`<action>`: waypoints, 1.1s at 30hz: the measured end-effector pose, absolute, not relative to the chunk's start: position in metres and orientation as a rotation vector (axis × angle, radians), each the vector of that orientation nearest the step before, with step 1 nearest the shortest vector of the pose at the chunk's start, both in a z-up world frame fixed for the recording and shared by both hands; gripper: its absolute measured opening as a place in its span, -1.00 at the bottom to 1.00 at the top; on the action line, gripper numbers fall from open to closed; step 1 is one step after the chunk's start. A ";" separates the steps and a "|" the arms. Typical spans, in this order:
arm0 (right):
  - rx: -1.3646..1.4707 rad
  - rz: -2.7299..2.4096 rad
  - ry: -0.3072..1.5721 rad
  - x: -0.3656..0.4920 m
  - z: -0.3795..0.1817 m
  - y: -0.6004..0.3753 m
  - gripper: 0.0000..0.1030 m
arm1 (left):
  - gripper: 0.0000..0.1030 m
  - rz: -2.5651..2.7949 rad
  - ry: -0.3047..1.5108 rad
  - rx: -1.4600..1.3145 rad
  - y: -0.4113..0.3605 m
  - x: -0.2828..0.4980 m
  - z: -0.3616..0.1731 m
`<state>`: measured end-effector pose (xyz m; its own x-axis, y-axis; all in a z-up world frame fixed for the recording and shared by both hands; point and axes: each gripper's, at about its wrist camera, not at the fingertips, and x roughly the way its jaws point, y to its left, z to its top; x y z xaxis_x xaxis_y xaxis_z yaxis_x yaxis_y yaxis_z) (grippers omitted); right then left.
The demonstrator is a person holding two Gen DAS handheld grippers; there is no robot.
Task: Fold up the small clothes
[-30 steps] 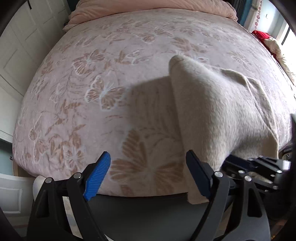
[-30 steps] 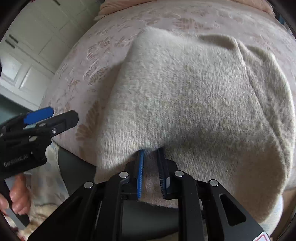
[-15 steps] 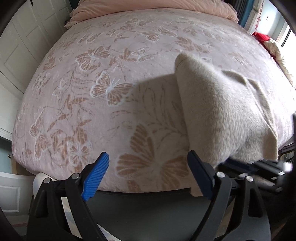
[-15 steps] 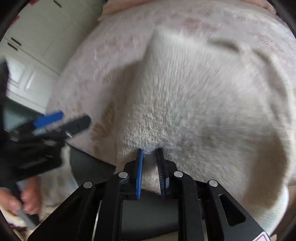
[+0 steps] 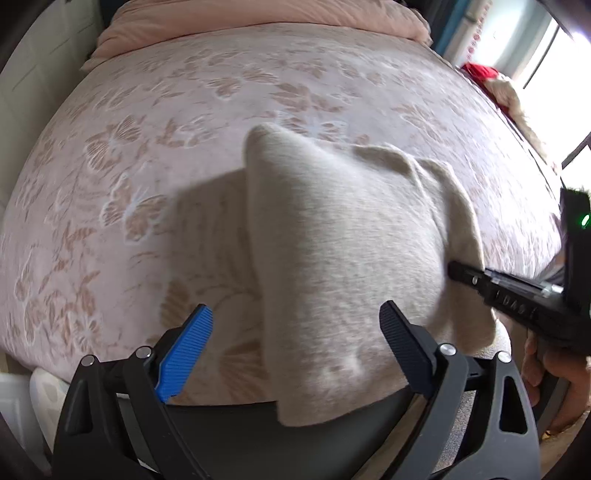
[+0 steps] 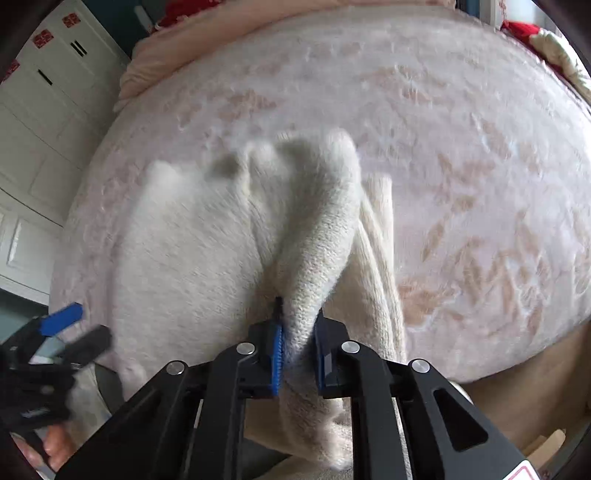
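Observation:
A cream knit garment [image 5: 343, 243] lies at the near edge of the bed, partly folded, its near end hanging over the edge. My right gripper [image 6: 298, 354] is shut on a bunched fold of the garment [image 6: 314, 229] and lifts it off the bed. It shows from the side in the left wrist view [image 5: 458, 271], at the garment's right edge. My left gripper [image 5: 295, 350] is open and empty, with the garment's near part between its fingers and not pinched. It shows blurred at the lower left of the right wrist view [image 6: 70, 328].
The bed has a pink blanket with a butterfly pattern [image 5: 155, 155]. A peach pillow [image 5: 258, 18] lies at the far end. White cabinets [image 6: 44, 122] stand left of the bed. Red and cream clothes [image 5: 495, 81] lie at the far right by a window.
My right gripper has lifted and swung right with the garment, bunching it into a raised fold. My left gripper has moved right toward the garment and stayed open.

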<state>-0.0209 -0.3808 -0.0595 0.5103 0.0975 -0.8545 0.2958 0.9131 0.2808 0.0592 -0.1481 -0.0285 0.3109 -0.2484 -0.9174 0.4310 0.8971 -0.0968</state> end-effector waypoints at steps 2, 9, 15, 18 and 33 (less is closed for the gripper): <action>0.442 -0.110 0.999 -0.026 -0.047 -0.389 -0.76 | 0.74 -0.463 1.164 0.191 -0.155 0.059 -0.028; 0.560 -0.101 1.045 -0.033 -0.082 -0.416 -0.18 | 0.74 -0.480 1.208 0.203 -0.180 0.066 -0.045; 0.564 -0.149 1.085 -0.014 -0.107 -0.421 0.51 | 0.88 -0.457 1.282 0.164 -0.188 0.080 -0.075; 0.700 -0.114 1.073 -0.010 -0.126 -0.425 0.70 | 0.91 -0.446 1.300 0.143 -0.190 0.088 -0.085; 0.786 -0.056 1.053 0.010 -0.117 -0.413 -0.13 | 0.63 -0.418 1.334 0.152 -0.202 0.096 -0.083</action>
<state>0.0096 -0.4130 -0.1165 0.5201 0.3161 -0.7935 0.3990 0.7315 0.5529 0.0965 -0.2018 -0.0831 0.1733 -0.2079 -0.9627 0.3791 0.9162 -0.1296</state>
